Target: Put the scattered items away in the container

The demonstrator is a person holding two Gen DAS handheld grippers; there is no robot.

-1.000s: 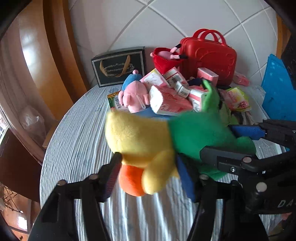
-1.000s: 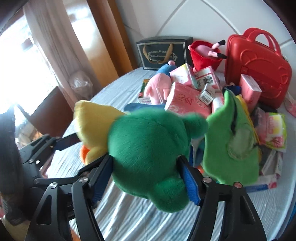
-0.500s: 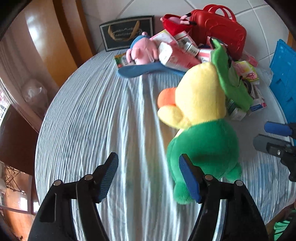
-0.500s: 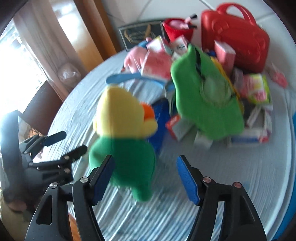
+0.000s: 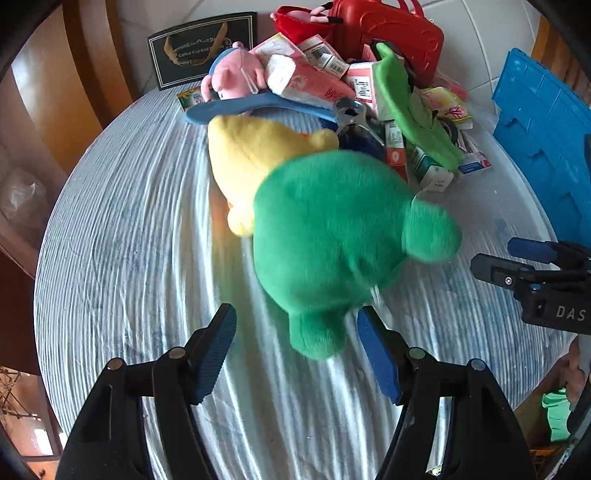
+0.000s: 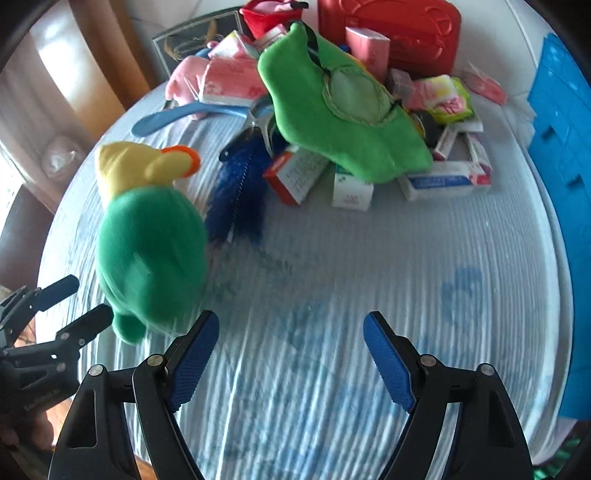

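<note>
A plush toy with a green body and yellow head point(image 5: 332, 236) lies blurred on the striped tablecloth. My left gripper point(image 5: 295, 319) is open. One green foot of the toy reaches in between its blue pads point(image 5: 218, 347), and neither pad presses on it. In the right wrist view the toy point(image 6: 151, 251) lies to the left of my right gripper point(image 6: 291, 325). That gripper's jaws are opening, with nothing between them and only cloth below. A blue crate point(image 5: 543, 140) point(image 6: 561, 147) stands at the table's right edge.
A heap at the back holds a flat green plush piece point(image 6: 343, 110), a pink plush point(image 5: 236, 77), several small boxes point(image 6: 352, 190), a blue brush point(image 6: 240, 192) and a blue scoop point(image 6: 173, 116). Behind stand a red case point(image 5: 391, 33) and a dark gift bag point(image 5: 199, 51).
Both grippers held the plush toy a second ago and have let go. It has dropped onto the cloth. Both grippers have sunk and tipped downward, with their jaws wider.
</note>
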